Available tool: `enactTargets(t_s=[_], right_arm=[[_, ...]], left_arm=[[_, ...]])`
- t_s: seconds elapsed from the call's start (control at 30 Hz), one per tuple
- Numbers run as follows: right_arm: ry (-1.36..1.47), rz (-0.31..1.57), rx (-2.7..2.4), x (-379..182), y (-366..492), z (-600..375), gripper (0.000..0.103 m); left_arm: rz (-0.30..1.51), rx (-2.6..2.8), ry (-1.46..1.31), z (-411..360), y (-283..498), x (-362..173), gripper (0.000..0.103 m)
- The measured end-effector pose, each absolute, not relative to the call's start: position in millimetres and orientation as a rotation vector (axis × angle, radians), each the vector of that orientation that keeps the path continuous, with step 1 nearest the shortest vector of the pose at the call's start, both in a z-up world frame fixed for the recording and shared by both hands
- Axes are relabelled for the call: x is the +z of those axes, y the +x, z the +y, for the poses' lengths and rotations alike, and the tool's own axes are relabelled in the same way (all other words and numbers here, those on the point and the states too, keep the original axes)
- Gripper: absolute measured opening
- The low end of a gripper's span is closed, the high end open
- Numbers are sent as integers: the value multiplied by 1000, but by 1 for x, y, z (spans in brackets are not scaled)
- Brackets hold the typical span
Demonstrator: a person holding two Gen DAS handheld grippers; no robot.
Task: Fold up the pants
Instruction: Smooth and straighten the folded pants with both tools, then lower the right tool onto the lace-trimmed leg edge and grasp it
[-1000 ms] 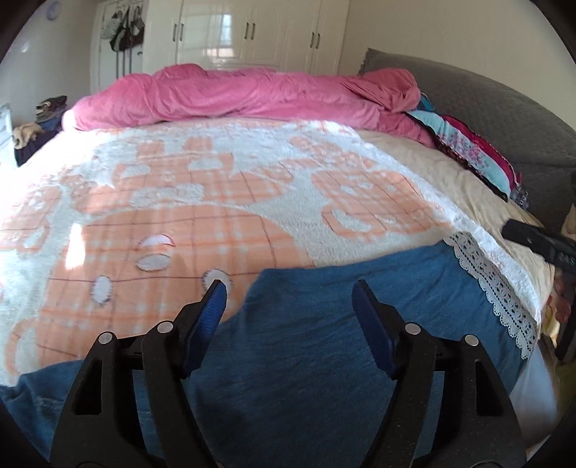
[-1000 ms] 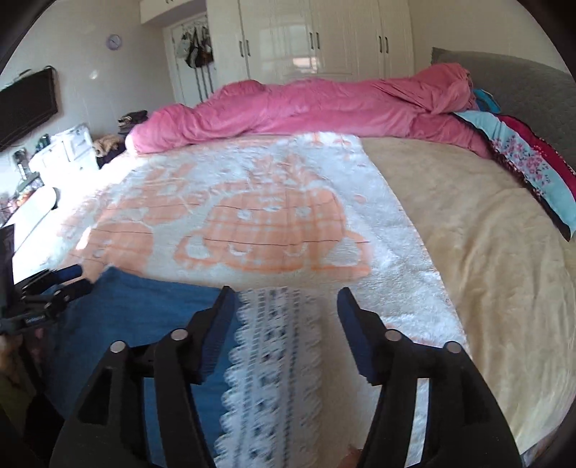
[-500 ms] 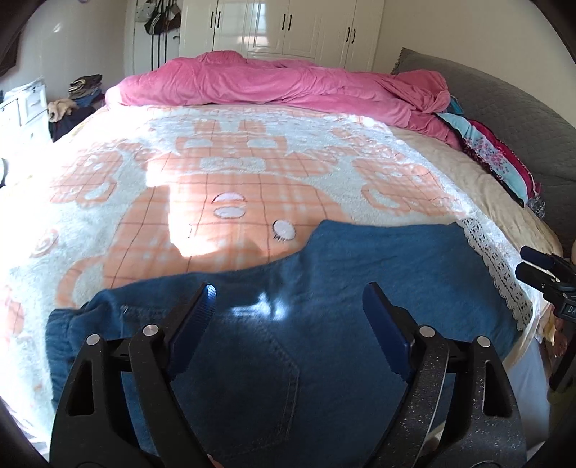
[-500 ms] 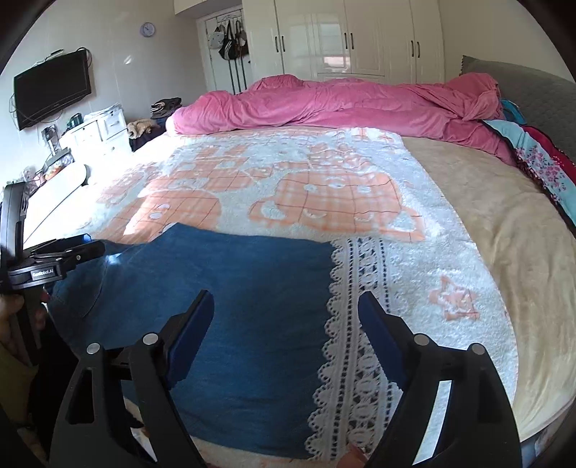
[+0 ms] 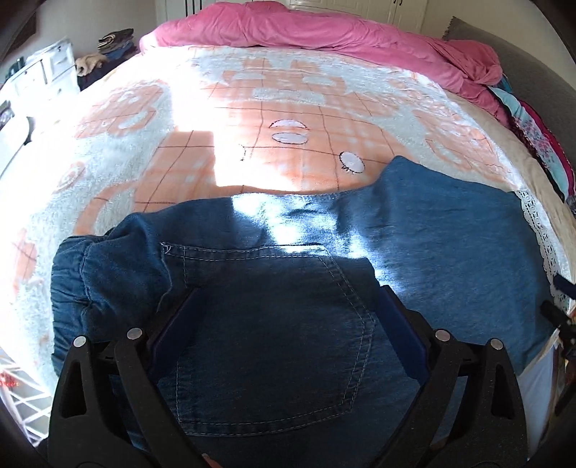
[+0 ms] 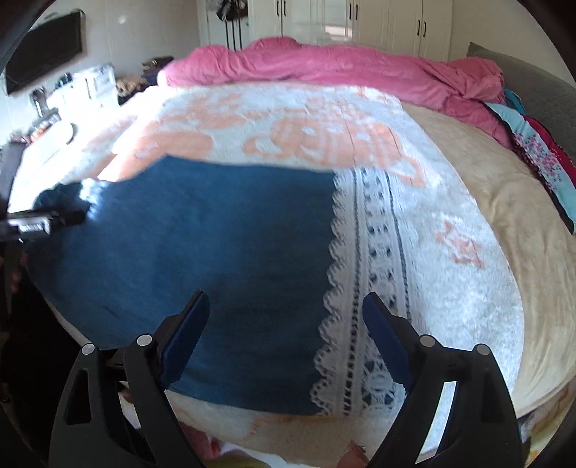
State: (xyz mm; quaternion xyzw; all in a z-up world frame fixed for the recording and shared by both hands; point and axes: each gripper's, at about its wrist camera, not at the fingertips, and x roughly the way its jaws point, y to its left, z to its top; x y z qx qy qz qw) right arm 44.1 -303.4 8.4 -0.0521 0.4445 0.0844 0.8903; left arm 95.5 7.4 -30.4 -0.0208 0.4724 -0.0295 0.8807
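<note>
Blue denim pants (image 5: 414, 230) lie flat across the near edge of the bed. The waistband is bunched at the left and a back pocket (image 5: 273, 324) faces up. My left gripper (image 5: 288, 293) hovers over that pocket. Its jaws are opening and nothing is pinched between them. In the right wrist view the pant leg (image 6: 216, 244) ends at a straight hem beside the blanket's lace border (image 6: 363, 273). My right gripper (image 6: 286, 298) hangs over that hem end with its jaws opening, holding nothing. The left gripper (image 6: 36, 223) shows at the far left.
A white and orange blanket (image 5: 273, 108) covers the bed. A rumpled pink duvet (image 5: 324, 28) lies along the far side. Patterned pillows (image 6: 540, 158) rest against a grey headboard (image 6: 547, 93) on the right. White drawers (image 5: 43, 72) stand at the left, with a wall television (image 6: 43, 57) above.
Both grippers have sunk toward the bed and tipped further downward, so the pants fill more of each view. Both pairs of jaws have spread wider.
</note>
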Motion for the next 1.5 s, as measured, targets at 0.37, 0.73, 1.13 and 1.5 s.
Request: enactTargets(t_s=[0.37,0.73,1.13,1.5], right_arm=[[-72,891,188,-3,39,-314,86],[-24,844,204,21,27,-317,90],[8,761,150,56,5,-347,90],[18,715,117,70,-10,-363,90]], left_arm=[[1003,-59,-51,9,100,-37,89],[933,-58,-5,-1,90,-21,93],[842,-109,26,-26,68,17,93],[794,-171,28,-53,60,42,93]])
